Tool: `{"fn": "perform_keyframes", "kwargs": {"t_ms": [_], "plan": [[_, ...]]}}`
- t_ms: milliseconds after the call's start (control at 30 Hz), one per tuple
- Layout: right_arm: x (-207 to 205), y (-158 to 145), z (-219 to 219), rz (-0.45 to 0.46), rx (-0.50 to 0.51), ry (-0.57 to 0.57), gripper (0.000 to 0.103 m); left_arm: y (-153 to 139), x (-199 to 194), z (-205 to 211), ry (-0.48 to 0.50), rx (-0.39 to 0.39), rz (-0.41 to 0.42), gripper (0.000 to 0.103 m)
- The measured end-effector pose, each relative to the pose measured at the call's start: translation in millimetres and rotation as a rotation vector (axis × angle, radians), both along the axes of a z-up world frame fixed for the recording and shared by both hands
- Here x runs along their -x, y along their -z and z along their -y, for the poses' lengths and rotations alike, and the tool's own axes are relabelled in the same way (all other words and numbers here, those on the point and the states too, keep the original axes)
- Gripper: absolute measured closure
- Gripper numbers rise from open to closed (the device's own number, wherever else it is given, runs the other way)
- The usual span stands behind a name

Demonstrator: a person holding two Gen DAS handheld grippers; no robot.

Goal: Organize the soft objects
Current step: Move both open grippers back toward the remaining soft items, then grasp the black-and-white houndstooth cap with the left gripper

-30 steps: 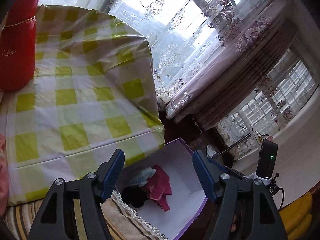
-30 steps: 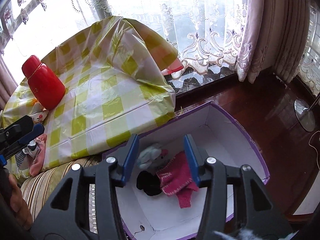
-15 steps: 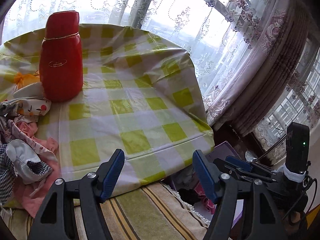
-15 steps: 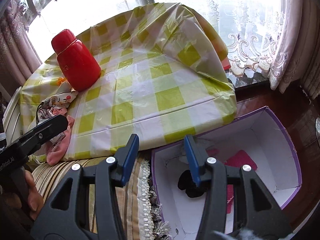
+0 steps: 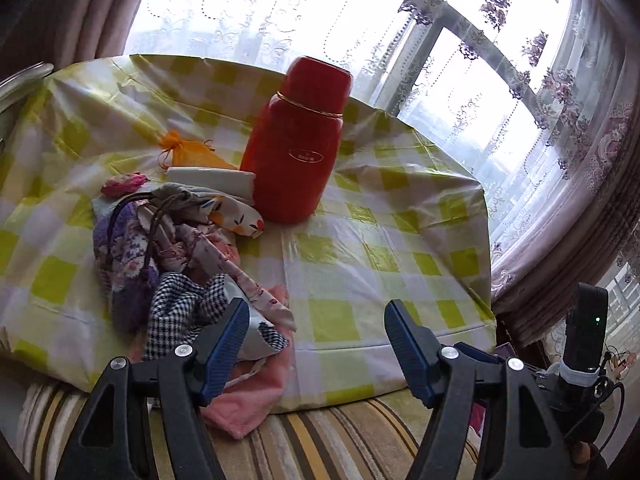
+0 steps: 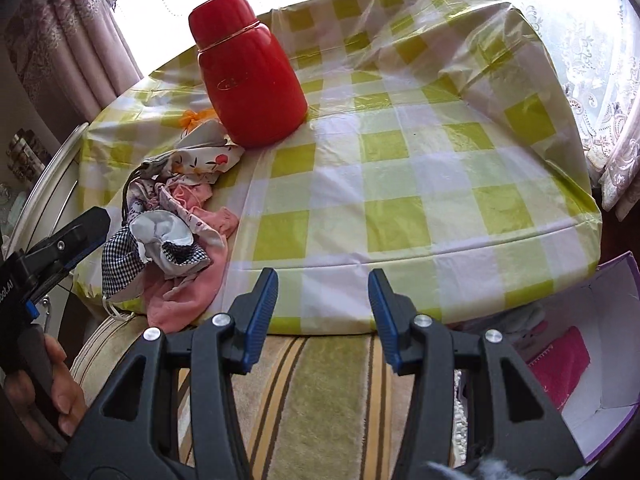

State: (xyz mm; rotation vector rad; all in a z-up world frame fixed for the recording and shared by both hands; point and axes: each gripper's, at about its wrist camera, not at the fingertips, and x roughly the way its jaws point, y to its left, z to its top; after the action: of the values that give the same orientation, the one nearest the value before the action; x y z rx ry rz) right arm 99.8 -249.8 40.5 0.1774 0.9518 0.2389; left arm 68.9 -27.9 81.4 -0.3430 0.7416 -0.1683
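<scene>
Soft cloth pile (image 5: 188, 264) sits at the lower left of my left wrist frame, heaped on the checked tablecloth (image 5: 360, 264) just left of the red flask (image 5: 298, 140). I see it in the right wrist frame too, at the left edge (image 6: 176, 224). It looks light and limp: a houndstooth piece (image 5: 176, 312), a floral strip, a pink cloth (image 5: 248, 396) drooping over the table's front edge. I judge these will sag and trail when lifted, and one piece may drag its neighbours along. The best hold, I think, is a bunched fold of the houndstooth piece or the hanging pink cloth, pinched deep so it does not slip off the ribbed pads.

My left gripper (image 5: 316, 340) is spread wide and empty, its left finger just in front of the houndstooth piece. My right gripper (image 6: 322, 312) is likewise spread and empty, over the striped cushion (image 6: 328, 400) at the bottom of the frame. The purple-edged box (image 6: 600, 420) lies at lower right, with a bright pink towel (image 6: 560, 364) inside.

Against half a second ago, my left view has swung so the pile, then at the far left edge, now lies near the fingers; the right view has turned off the box toward the table.
</scene>
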Motion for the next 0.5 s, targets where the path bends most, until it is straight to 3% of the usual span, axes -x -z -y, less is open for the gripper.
{"fn": "perform_keyframes", "kwargs": {"t_ms": [233, 500], "plan": [[-13, 5, -36, -0.013, 0.023, -0.067, 0.052, 16, -5, -70, -0.164, 0.052, -0.066, 0.032], [-21, 13, -61, -0.027, 0.034, -0.122, 0.052, 56, -30, -90, -0.159, 0.201, -0.22, 0.037]]}}
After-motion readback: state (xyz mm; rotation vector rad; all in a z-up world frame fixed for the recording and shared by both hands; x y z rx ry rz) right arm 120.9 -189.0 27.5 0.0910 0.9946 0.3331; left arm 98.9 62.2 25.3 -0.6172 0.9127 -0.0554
